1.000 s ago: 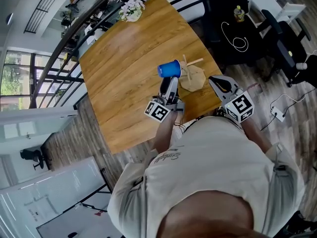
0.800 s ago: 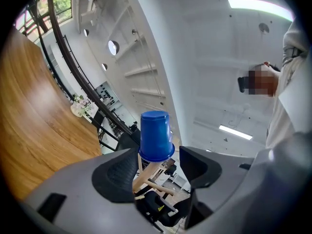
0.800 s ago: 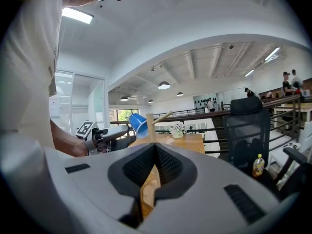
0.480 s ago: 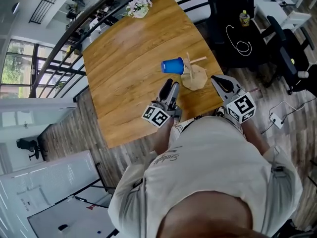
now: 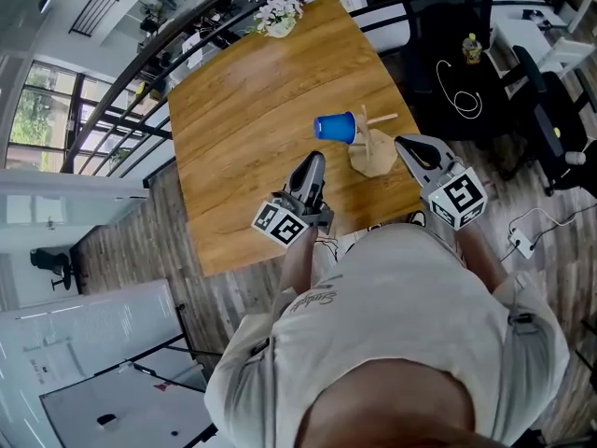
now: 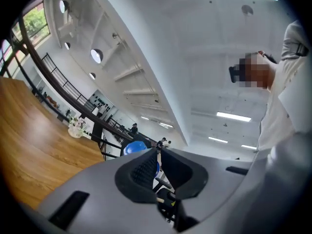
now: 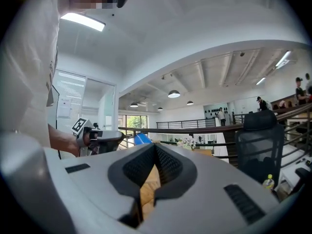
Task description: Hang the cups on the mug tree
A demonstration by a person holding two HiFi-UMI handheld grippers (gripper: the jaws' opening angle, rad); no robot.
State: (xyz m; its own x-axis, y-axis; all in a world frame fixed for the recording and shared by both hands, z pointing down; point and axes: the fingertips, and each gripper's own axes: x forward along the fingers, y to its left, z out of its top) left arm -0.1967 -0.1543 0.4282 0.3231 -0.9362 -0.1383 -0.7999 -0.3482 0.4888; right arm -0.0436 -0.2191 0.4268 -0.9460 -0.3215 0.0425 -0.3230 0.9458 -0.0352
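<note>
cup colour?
The cup is blue; the head view shows it best.

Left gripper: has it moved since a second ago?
Yes. The left gripper has backed away from the mug tree toward the person; its fingers just closed on nothing.

Landmark: rectangular light-brown wooden worktop [image 5: 233,138].
- Floor around it is grey-brown wood planks [image 5: 140,250], with a dark patch of floor [image 5: 429,91] to its right.
- A black metal railing [image 5: 140,82] runs just past its far-left edge. Beyond the railing is a tall black-framed window [image 5: 37,124] with green foliage outside.
- White flower arrangement [image 5: 280,15] on its far corner.
- Black office chair [image 5: 550,101] well to its right.
- White board panel [image 5: 103,334] on the floor, near-left of it.
- Overhead: white ceiling, long strip lights [image 6: 234,116], round pendant lamps [image 7: 174,94].
</note>
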